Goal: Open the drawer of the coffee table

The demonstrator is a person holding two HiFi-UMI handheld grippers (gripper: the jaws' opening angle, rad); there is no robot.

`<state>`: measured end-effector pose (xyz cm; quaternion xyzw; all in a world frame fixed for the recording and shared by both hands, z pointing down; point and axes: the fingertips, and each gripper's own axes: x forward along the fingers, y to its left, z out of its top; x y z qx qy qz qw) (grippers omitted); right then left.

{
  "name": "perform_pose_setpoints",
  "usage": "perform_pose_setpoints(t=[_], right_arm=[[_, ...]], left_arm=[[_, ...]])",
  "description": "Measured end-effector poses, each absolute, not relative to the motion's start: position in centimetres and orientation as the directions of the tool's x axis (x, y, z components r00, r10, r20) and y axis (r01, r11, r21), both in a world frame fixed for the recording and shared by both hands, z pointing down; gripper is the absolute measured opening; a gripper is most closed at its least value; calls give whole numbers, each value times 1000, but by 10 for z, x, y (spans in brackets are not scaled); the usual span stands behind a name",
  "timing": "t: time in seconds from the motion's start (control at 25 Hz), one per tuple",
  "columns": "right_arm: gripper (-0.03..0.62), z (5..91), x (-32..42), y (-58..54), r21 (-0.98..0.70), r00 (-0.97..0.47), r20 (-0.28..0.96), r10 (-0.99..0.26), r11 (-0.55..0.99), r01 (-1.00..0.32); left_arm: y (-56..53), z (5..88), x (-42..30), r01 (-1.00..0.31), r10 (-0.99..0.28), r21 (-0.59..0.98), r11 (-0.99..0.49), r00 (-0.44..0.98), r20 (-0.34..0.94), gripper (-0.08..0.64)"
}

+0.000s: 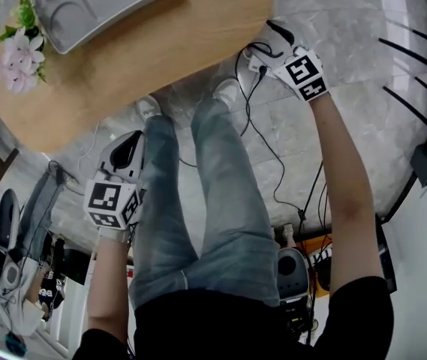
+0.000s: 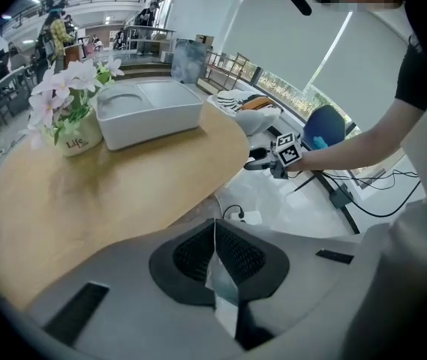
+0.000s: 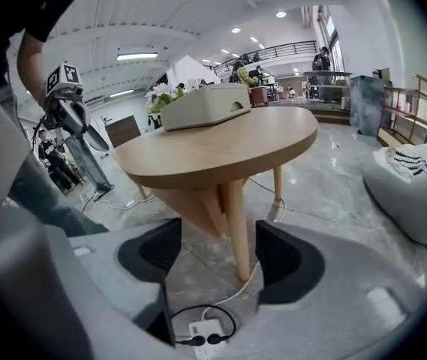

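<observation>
While both arms reach down toward the coffee table (image 1: 183, 36), the left gripper (image 2: 215, 238) holds its fingers together and the right gripper (image 3: 217, 253) spreads them wide, empty; only the right gripper view shows the legs (image 3: 236, 216) under its surface.

Black short-sleeved top (image 1: 198, 330), faded blue jeans (image 1: 228, 208), seemingly white shoes (image 1: 148, 108)
</observation>
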<state>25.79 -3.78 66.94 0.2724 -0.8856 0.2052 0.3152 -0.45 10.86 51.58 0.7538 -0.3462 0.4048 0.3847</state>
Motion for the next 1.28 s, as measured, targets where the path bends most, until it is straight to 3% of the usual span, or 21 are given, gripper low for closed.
perform_pose_setpoints(t=[0.4, 0.6, 0.76, 1.28], right_arm=[[301, 677, 230, -55, -224, -782, 590, -202, 890, -398], [232, 678, 217, -53, -224, -810, 575, -111, 931, -287], [132, 677, 214, -44, -214, -819, 570, -65, 951, -224], [100, 677, 216, -37, -119, -805, 591, -47, 982, -145]], left_arm=[[127, 538, -1, -852, -178, 324, -412, 424, 888, 14], [129, 546, 1, -856, -171, 334, -394, 426, 889, 14], [129, 549, 3, -859, -167, 338, -385, 425, 890, 14], [134, 553, 7, -864, -167, 330, -380, 415, 894, 14]])
